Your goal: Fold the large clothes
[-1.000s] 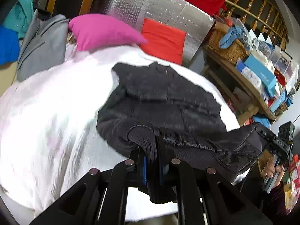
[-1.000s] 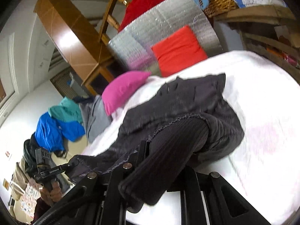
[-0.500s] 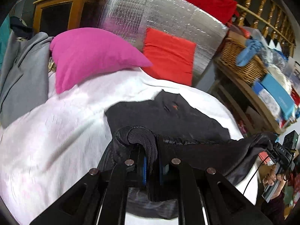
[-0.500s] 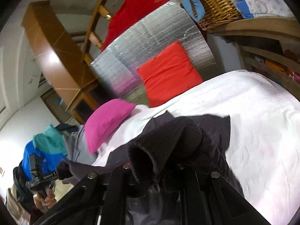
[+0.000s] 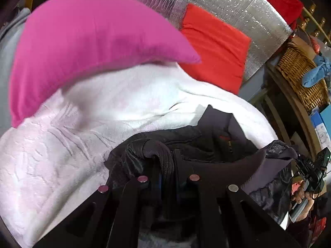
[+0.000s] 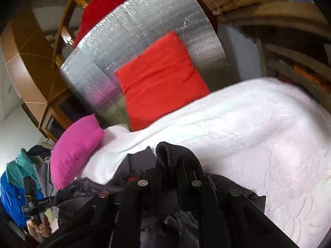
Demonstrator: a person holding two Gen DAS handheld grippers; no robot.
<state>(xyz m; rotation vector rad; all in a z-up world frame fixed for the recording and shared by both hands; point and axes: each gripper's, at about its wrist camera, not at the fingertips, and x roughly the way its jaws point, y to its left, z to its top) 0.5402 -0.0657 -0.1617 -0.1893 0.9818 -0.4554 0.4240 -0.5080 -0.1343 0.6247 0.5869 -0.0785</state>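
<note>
L gripper point(image 5: 166, 165) clenched on dark padded jacket point(image 5: 206, 144) cuff | R gripper point(image 6: 173, 165) clenched on other cuff | jacket held over white textured bedspread point(image 5: 72, 144), near pink pillow point(image 5: 86, 41)

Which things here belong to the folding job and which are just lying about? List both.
In the job: dark jacket, left gripper, right gripper, white bedspread.
Lying about: pink pillow, red cushion, silver mat, wicker basket.

Left gripper point(image 5: 166, 161) fingertips buried in the dark jacket point(image 5: 209, 142) cuff; pad contact not visible. Right gripper point(image 6: 175, 161) likewise covered by the ribbed hem. Jacket's lower part cut off by frame bottom. Pink pillow point(image 5: 86, 41), above jacket, motion-blurred.
</note>
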